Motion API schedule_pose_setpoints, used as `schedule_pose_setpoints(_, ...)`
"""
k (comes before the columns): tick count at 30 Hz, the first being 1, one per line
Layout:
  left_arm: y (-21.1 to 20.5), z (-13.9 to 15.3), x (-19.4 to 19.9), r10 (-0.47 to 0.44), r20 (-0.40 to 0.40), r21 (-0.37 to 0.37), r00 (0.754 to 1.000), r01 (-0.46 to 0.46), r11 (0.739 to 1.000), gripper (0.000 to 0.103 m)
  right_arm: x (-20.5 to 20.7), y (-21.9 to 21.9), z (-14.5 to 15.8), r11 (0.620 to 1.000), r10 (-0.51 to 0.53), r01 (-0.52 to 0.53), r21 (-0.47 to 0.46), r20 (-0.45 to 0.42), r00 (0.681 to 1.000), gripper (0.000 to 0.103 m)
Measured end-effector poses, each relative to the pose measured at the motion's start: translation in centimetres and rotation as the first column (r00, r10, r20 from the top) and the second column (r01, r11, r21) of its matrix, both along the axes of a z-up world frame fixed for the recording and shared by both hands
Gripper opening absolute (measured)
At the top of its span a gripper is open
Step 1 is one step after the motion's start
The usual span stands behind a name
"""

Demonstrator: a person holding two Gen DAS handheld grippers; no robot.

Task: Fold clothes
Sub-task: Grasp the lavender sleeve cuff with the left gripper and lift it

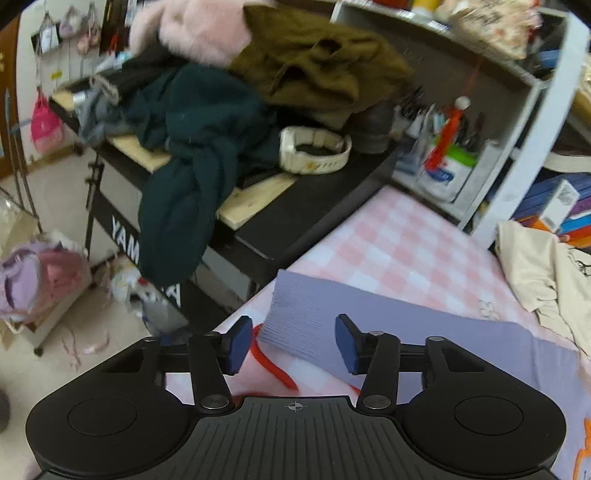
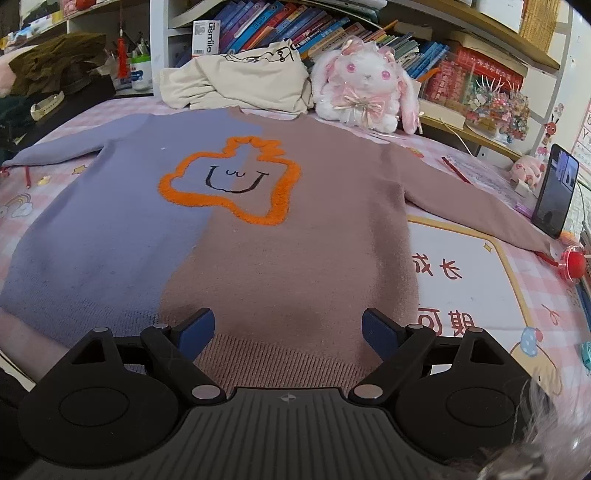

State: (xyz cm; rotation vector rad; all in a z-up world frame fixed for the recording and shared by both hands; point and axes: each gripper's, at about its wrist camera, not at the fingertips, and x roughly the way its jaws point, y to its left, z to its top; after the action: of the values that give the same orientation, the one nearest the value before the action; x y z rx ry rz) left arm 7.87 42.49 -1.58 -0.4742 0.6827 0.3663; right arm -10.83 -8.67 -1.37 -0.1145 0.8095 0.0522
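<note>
- Left gripper [image 1: 293, 345]: released, blue pads [image 1: 236, 345] apart, nothing between them; poised just over the ribbed cuff of the sweater's lilac sleeve [image 1: 310, 317], contact not discernible.
- Right gripper [image 2: 288, 334]: released as well, jaws wide, hovering above the sweater's ribbed hem [image 2: 280, 358] on the mauve half, empty.
- Sweater [image 2: 236, 236]: spread flat and face up on the pink checked bedsheet [image 1: 388, 243], left half lilac, right half dusty mauve, both sleeves stretched out to the sides.
- On the sweater's chest: fuzzy orange outline [image 2: 229, 184] enclosing a black line-drawn face.
- Beside the sweater's lilac cuff: thin red cord [image 1: 273, 363] lying on the sheet.
- Beyond the sweater's collar: crumpled cream garment [image 2: 236, 79] and, to its right, a white and pink plush rabbit [image 2: 365, 88].
- Behind those, further from the sweater: shelves packed with books [image 2: 280, 26].
- Off the sweater's mauve sleeve end: black phone [image 2: 556, 192] standing upright, red round toy [image 2: 574, 264] near it.
- Past the sweater's lilac cuff, off the bed edge: black keyboard stand [image 1: 258, 229] heaped with dark green [image 1: 199, 147], olive and pink clothes, a white watch [image 1: 314, 149] resting among them.
</note>
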Motion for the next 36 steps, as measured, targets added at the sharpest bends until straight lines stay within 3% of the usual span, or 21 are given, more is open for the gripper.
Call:
schedule_pose_setpoints(7, 1.9, -1.4, 1.8, 0.025, -0.046, -0.068, 0.999, -0.028, 0.997, 0.04, 0.2, -0.2, 0.0, 0.999, -0.026, 0.026, -0.031, 0.002, 1.0, 0.086)
schedule_pose_setpoints(9, 1.6, -1.5, 2.0, 0.008, -0.048, -0.071, 0.999, -0.011, 0.997, 0.014, 0.2, -0.3, 0.1, 0.999, -0.038, 0.038, -0.036, 0.007, 0.999, 0.086)
schedule_pose_setpoints(12, 0.4, -0.6, 1.9, -0.007, -0.02, -0.029, 1.0, 0.007, 1.0, 0.008, 0.3, -0.3, 0.3, 0.998, -0.047, 0.047, -0.038, 0.018, 0.999, 0.086)
schedule_pose_setpoints(15, -1.9, 1.6, 1.0, -0.043, 0.057, 0.084, 0.997, 0.038, 0.996, 0.007, 0.2, -0.3, 0.3, 0.998, -0.049, 0.05, -0.044, 0.026, 0.998, 0.086)
schedule_pose_setpoints(17, -3.2, 2.3, 1.1, -0.08, 0.068, 0.131, 0.995, 0.07, 0.989, 0.007, 0.2, -0.3, 0.4, 0.998, -0.05, 0.052, -0.041, 0.03, 0.998, 0.086)
schedule_pose_setpoints(24, -6.2, 5.2, 0.7, -0.178, 0.156, 0.141, 0.972, 0.157, 0.978, 0.007, -0.1, -0.3, 0.6, 0.999, -0.035, 0.036, -0.032, 0.036, 0.999, 0.086)
schedule_pose_setpoints(30, -9.4, 6.1, 0.6, -0.248, 0.178, 0.141, 0.952, 0.225, 0.964, 0.007, -0.5, -0.3, 0.6, 1.0, -0.01, 0.011, -0.027, 0.027, 1.0, 0.086)
schedule_pose_setpoints(36, -13.4, 6.9, 0.6, -0.337, 0.168, 0.185, 0.926, 0.306, 0.934, 0.007, -0.6, -1.2, 0.2, 1.0, 0.004, -0.004, -0.008, 0.01, 1.0, 0.086)
